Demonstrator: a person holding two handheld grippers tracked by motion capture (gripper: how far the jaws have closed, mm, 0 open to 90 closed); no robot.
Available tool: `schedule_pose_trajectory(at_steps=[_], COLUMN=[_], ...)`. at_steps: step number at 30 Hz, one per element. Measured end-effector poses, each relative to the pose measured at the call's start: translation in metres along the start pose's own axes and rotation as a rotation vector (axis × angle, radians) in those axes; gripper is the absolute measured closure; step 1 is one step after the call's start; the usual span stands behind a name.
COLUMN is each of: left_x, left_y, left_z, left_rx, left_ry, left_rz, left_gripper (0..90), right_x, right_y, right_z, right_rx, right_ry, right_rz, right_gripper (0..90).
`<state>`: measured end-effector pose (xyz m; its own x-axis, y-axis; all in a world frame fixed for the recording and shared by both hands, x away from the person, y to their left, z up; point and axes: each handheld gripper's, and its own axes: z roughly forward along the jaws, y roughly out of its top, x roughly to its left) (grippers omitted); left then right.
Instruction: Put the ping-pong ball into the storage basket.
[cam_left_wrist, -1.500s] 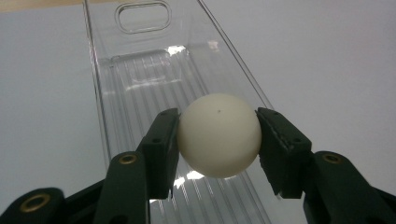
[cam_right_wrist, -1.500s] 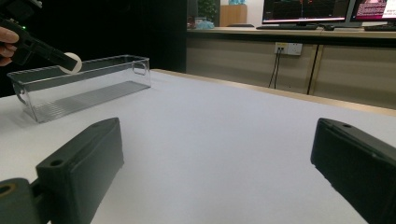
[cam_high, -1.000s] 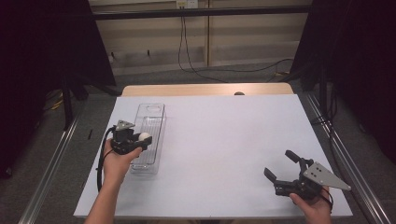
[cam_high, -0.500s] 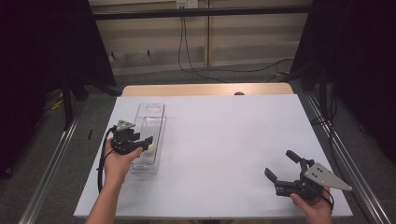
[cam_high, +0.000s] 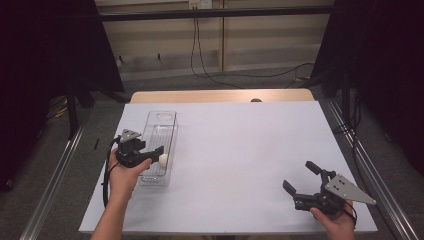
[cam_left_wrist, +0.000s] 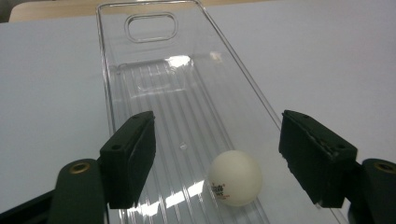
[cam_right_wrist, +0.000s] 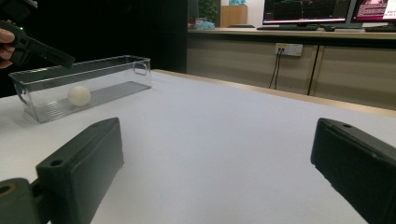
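Note:
A white ping-pong ball (cam_left_wrist: 235, 177) lies on the ribbed floor of a clear plastic bin (cam_left_wrist: 154, 88), near the bin's near end. My left gripper (cam_left_wrist: 217, 140) hovers just above that end, open, its jaws wide on either side of the ball and not touching it. From above, the ball (cam_high: 163, 160) sits in the bin (cam_high: 161, 131) beside the left gripper (cam_high: 154, 155). My right gripper (cam_high: 298, 174) is open and holds nothing, low over the table's front right. From the right gripper (cam_right_wrist: 215, 154) I see the bin (cam_right_wrist: 112, 70), the ball (cam_right_wrist: 78, 95) and the left gripper (cam_right_wrist: 39, 46) far off.
The white table top (cam_high: 240, 150) runs wide between the two grippers. A wooden strip (cam_high: 220, 96) edges the far side. Metal rails (cam_high: 360, 150) flank the table. Cables (cam_high: 210, 70) hang by the back wall.
One second ago the ball was between the left gripper's jaws over the bin. The jaws have opened and the ball now lies on the bin floor. The right gripper has hardly moved.

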<state>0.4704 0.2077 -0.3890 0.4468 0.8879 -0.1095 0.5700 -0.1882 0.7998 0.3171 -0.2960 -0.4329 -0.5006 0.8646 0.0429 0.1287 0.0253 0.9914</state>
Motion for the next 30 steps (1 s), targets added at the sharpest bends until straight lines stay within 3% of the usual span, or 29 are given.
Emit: schedule_pose_trajectory(at_steps=[15,30], left_x=[0.001,0.002], left_y=[-0.005,-0.012], left_z=[-0.010,-0.020], left_rx=[-0.077,-0.125], left_ry=[-0.011,-0.023], left_rz=[-0.015,-0.018], left_gripper=[18.4,10.8], right_x=[0.000,0.000], right_y=[0.000,0.000], right_z=[0.000,0.000], right_rx=[0.000,0.002], right_ry=[0.001,0.001], right_rz=[-0.008,-0.010], right_gripper=[1.9,1.9])
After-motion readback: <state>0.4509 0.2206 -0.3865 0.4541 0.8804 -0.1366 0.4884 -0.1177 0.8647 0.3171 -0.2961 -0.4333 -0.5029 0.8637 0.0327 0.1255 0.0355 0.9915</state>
